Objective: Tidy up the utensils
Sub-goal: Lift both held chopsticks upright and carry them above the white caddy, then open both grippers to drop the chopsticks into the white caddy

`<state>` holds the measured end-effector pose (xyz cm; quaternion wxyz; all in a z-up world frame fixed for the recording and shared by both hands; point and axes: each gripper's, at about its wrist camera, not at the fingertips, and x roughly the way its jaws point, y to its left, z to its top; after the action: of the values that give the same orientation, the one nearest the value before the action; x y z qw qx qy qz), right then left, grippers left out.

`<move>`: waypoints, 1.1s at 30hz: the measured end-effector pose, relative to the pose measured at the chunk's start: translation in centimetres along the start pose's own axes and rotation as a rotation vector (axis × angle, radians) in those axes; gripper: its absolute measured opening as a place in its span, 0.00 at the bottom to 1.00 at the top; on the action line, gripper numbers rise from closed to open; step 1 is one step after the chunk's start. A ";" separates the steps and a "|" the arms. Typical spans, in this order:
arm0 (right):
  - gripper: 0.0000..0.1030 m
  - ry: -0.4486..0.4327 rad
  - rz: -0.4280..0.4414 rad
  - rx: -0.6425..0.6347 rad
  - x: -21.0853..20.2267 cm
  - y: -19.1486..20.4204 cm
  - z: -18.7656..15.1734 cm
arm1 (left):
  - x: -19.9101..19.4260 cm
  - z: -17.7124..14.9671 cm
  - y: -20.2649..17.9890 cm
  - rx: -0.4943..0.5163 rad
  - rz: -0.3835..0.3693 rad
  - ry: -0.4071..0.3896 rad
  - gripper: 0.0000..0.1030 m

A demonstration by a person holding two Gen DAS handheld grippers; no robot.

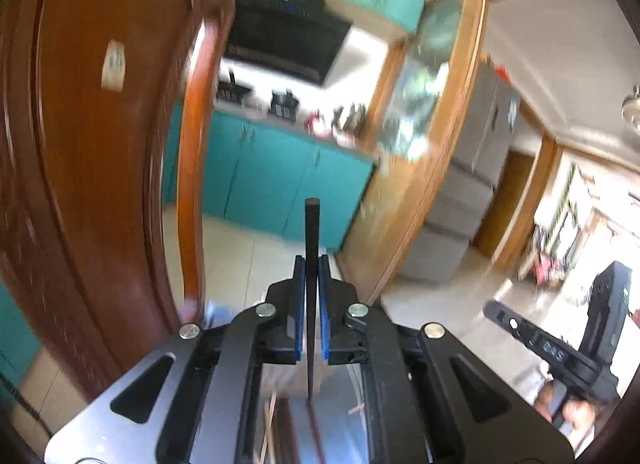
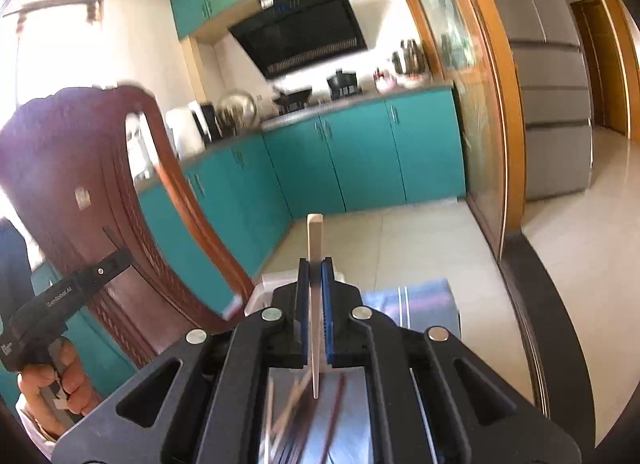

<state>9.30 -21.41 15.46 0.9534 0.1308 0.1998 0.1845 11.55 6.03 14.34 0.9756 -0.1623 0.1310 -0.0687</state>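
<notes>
My left gripper (image 1: 312, 264) is shut on a dark chopstick (image 1: 311, 232), held upright with its thick end pointing up and away. My right gripper (image 2: 315, 266) is shut on a pale wooden chopstick (image 2: 314, 240), also held upright. Both are lifted in the air, facing the kitchen. Below each gripper, several more chopsticks, dark (image 1: 314, 432) and pale (image 2: 288, 404), lie blurred on a shiny surface. The right gripper's body shows in the left wrist view (image 1: 560, 356), and the left gripper's body in the right wrist view (image 2: 68, 296).
A carved wooden chair back (image 2: 100, 199) stands close on the left. Teal kitchen cabinets (image 2: 360, 155) and a black range hood (image 2: 300, 43) lie ahead. A grey fridge (image 2: 548, 83) is at the right, beyond a wooden door frame (image 2: 492, 103). A striped cloth (image 2: 416, 300) lies below.
</notes>
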 end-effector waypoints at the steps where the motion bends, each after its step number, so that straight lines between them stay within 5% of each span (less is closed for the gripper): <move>1: 0.07 -0.028 0.011 0.011 -0.2 0.1 0.7 | 0.0 0.5 -0.1 -0.006 0.013 -0.045 0.07; 5: 0.07 -0.225 0.015 0.063 -0.9 0.2 2.3 | 0.3 1.0 -0.5 0.018 0.104 -0.241 0.07; 8: 0.07 -0.292 -0.029 0.065 0.8 0.1 1.4 | 3.4 -0.3 -0.6 0.028 0.111 -0.204 0.07; 17: 0.07 -0.153 -0.035 0.052 9.3 -1.1 -3.5 | 9.8 -3.7 0.2 0.084 0.174 -0.057 0.07; 26: 0.07 -0.068 -0.064 -0.053 10.6 0.5 -6.1 | 11.0 -5.8 0.4 0.141 0.165 0.020 0.07; 27: 0.10 -0.062 -0.061 -0.062 10.4 0.5 -6.3 | 11.0 -6.0 0.5 0.143 0.165 0.025 0.07; 30: 0.50 -0.059 -0.046 -0.091 9.3 0.5 -6.6 | 10.8 -6.3 1.0 0.137 0.153 0.049 0.07; 33: 0.54 -0.090 0.005 -0.092 6.6 -0.1 -7.2 | 9.7 -7.0 2.1 0.117 0.151 0.059 0.14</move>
<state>11.86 -17.59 6.87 0.9660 0.0956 0.1475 0.1897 19.07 4.18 5.04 0.9815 -0.0925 0.1675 -0.0075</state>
